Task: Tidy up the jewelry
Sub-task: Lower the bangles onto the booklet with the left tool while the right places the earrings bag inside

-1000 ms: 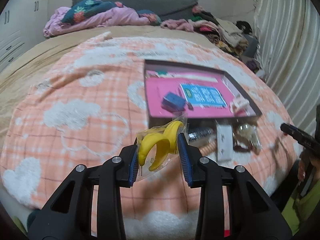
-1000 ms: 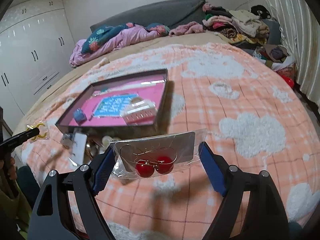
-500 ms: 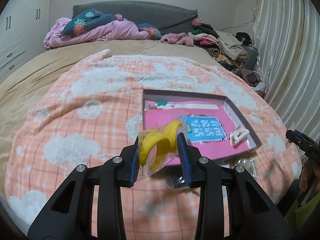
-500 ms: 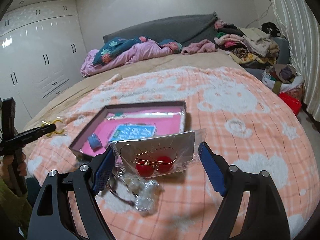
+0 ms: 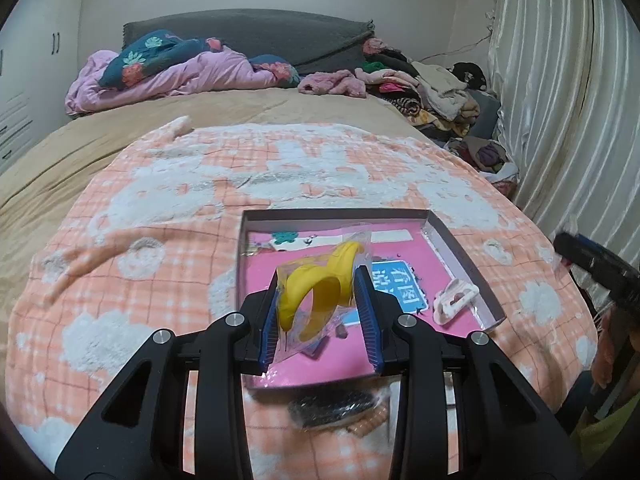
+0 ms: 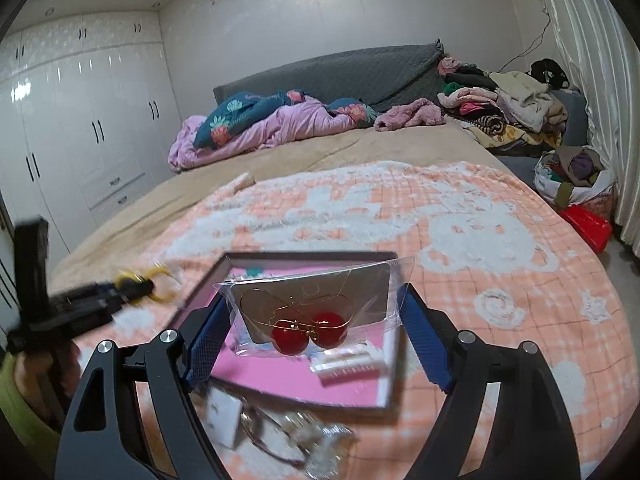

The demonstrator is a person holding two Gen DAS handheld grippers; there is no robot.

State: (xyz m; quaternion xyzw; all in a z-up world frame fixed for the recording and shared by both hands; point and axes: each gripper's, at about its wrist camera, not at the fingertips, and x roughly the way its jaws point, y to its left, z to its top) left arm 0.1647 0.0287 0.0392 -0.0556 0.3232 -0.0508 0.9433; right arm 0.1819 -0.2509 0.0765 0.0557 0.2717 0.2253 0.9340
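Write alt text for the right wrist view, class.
A hand-held gripper holds a clear packet of red ball earrings above a shallow pink-lined box on an orange checked blanket. At left, the other hand-held gripper carries something yellow.

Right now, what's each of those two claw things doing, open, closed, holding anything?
Left gripper: closed on a bagged yellow bangle.
Right gripper: closed on a bagged card of red earrings.
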